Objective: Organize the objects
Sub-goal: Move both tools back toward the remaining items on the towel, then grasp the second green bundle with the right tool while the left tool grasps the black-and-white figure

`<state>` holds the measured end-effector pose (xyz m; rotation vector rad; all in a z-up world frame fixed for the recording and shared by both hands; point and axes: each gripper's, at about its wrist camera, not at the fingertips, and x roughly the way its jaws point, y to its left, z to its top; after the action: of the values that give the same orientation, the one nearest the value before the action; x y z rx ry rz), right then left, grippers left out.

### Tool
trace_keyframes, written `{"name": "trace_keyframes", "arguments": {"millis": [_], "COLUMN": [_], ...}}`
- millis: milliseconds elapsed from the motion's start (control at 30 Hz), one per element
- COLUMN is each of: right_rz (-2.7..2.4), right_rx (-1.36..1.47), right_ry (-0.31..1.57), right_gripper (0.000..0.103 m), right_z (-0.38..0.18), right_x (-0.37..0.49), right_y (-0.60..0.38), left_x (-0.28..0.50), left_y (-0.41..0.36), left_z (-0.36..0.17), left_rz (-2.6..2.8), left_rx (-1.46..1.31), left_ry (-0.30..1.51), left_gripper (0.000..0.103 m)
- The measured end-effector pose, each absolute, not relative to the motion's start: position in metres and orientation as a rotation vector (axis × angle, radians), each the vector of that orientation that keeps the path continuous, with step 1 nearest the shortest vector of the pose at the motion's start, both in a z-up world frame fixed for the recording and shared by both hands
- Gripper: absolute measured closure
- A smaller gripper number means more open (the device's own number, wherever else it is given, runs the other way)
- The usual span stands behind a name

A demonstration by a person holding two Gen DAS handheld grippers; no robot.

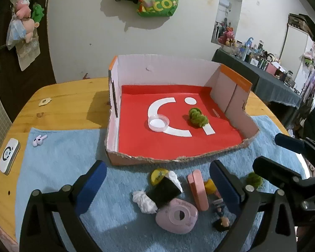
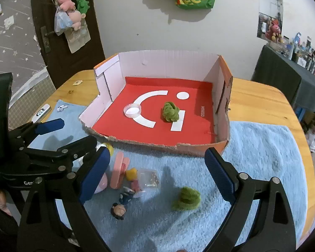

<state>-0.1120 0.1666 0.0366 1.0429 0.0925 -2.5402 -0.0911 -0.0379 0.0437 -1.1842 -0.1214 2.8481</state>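
Loosely, green fuzzy ball [image 2: 186, 198] between right gripper's [image 2: 157, 175] open jaws

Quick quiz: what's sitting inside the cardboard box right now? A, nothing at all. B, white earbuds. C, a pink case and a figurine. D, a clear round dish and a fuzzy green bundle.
D: only the clear round dish and a fuzzy green bundle lie on the red floor of the cardboard box.

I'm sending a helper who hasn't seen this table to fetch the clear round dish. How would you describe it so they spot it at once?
Find the open cardboard box with the red floor, standing on the blue towel. Only two things lie inside it: a fuzzy green clump and, apart from it, the clear round dish. The dish is shallow, see-through, and sits on the white curved mark.
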Motion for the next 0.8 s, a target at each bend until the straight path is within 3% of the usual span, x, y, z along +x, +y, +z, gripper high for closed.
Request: {"name": "trace_keyframes", "arguments": {"millis": [667, 800], "right_rz": [-2.547, -2.549], "right_rx": [1.103, 1.127], "right_ry": [0.088, 0.086], "right_gripper": [0.011, 0.012], "right_z": [0.011, 0.003], "right_x": [-0.098, -0.099], "right_y": [0.174, 0.178], "left_x": [-0.084, -0.084], "left_y": [-0.039, -0.038], "left_z": [0.016, 0.012], "left_rz": [2.816, 2.810], "left_rx": [-1.253, -1.263], "left_ry": [-0.146, -0.143], "left_gripper": [0.003, 0.008]}}
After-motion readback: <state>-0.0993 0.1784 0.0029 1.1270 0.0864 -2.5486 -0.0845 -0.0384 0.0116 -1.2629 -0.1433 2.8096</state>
